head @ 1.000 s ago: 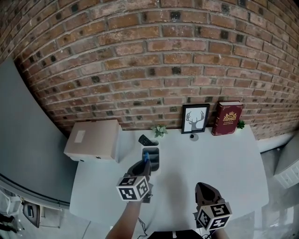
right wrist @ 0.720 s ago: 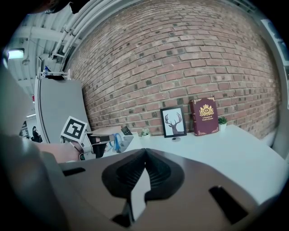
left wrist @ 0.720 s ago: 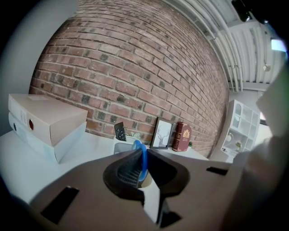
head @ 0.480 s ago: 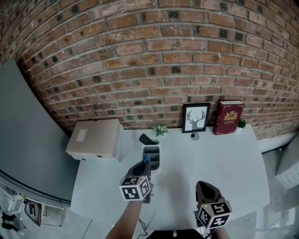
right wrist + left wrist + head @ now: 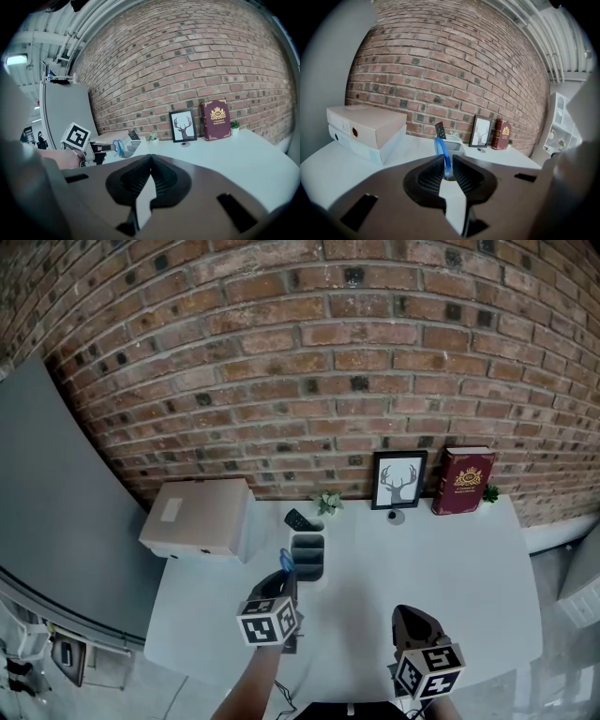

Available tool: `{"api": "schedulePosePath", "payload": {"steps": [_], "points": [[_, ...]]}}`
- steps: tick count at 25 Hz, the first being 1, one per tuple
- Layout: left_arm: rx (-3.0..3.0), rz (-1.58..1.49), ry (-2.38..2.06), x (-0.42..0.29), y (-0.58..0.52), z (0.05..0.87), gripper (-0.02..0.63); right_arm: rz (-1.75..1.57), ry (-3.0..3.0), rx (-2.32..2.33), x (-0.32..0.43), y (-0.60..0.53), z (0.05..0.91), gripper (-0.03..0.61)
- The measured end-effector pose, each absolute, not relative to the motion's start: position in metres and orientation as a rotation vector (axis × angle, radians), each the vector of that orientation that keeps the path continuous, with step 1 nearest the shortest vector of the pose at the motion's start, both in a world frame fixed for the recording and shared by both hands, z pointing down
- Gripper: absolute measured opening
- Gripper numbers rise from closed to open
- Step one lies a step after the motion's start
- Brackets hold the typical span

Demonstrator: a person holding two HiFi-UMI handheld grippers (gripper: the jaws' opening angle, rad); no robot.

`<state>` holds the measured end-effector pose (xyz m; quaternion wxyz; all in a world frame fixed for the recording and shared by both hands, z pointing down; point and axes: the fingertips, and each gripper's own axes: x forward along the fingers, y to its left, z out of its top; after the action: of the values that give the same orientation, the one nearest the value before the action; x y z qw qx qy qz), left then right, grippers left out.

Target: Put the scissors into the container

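While left gripper [image 5: 279, 583] jaws clamp blue scissors [image 5: 442, 151], handle loop forward, container [image 5: 309, 570] just ahead; right gripper [image 5: 412, 617] jaws together, empty, farther.

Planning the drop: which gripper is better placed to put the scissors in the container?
Left. The left gripper is shut on the scissors, just short of the container. The right gripper is shut, empty, and farther from it.
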<state>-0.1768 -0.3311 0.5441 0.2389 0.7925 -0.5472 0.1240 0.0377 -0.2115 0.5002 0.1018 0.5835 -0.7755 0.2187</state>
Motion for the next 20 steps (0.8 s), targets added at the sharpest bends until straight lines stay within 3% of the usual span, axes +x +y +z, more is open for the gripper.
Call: {"api": "schedulePosePath", "payload": {"steps": [20], "points": [[2.074, 0.381, -1.556, -0.2, -0.265, 0.564, 0.032, 0.639, -2.373, 1.577, 0.018, -0.208, 0.508, 0.0]]}}
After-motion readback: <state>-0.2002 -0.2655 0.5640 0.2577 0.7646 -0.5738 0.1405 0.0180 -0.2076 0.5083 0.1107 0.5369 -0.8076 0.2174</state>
